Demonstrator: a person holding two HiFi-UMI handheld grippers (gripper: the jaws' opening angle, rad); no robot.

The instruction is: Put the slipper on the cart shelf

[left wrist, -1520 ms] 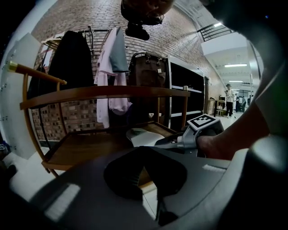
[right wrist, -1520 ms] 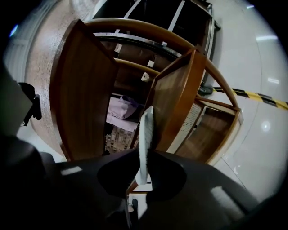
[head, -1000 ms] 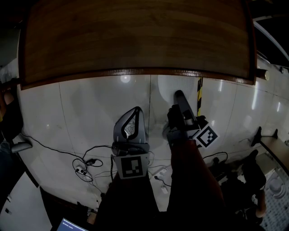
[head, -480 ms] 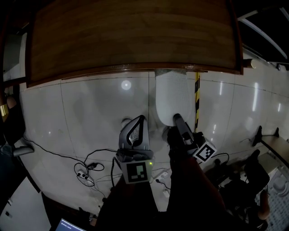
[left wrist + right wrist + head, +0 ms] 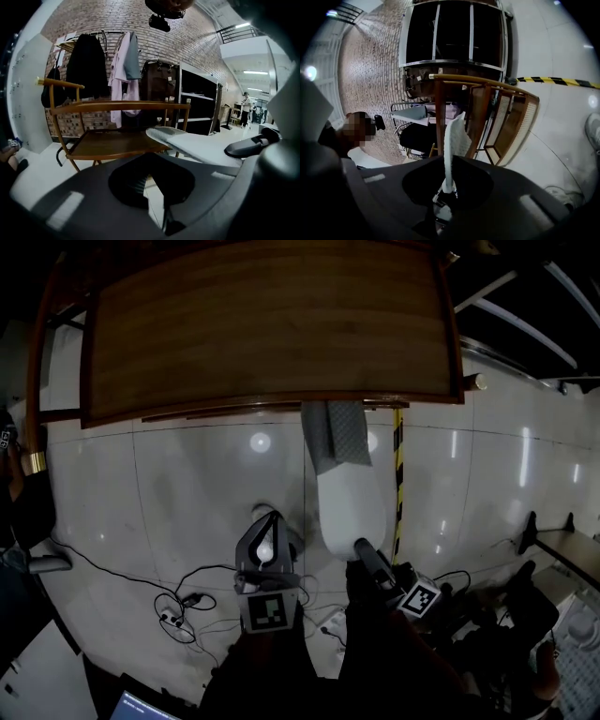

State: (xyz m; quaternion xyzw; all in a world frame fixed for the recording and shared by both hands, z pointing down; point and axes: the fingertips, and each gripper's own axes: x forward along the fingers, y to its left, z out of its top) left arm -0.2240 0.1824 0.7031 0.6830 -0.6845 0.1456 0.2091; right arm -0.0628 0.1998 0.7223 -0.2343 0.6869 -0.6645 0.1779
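Note:
A long white slipper (image 5: 349, 495) hangs above the pale floor with my right gripper (image 5: 361, 547) shut on its near end. Its grey far end (image 5: 337, 432) reaches the front edge of the wooden cart (image 5: 262, 324). In the right gripper view the slipper (image 5: 452, 140) stands edge-on between the jaws, in front of the cart's frame (image 5: 480, 84). My left gripper (image 5: 275, 517) hangs beside it on the left, fingers together and holding nothing. The left gripper view shows the cart's lower shelf (image 5: 112, 143), with the slipper (image 5: 187, 140) to its right.
Cables and a power strip (image 5: 178, 596) lie on the floor at lower left. A yellow-black tape stripe (image 5: 398, 465) runs down the floor beside the slipper. Clothes hang on a rack (image 5: 103, 61) behind the cart. A person (image 5: 344, 136) is nearby.
Both grippers now sit lower in the head view. The slipper shows at fuller length, its far end now at the cart's front edge. The right gripper's hold has not changed.

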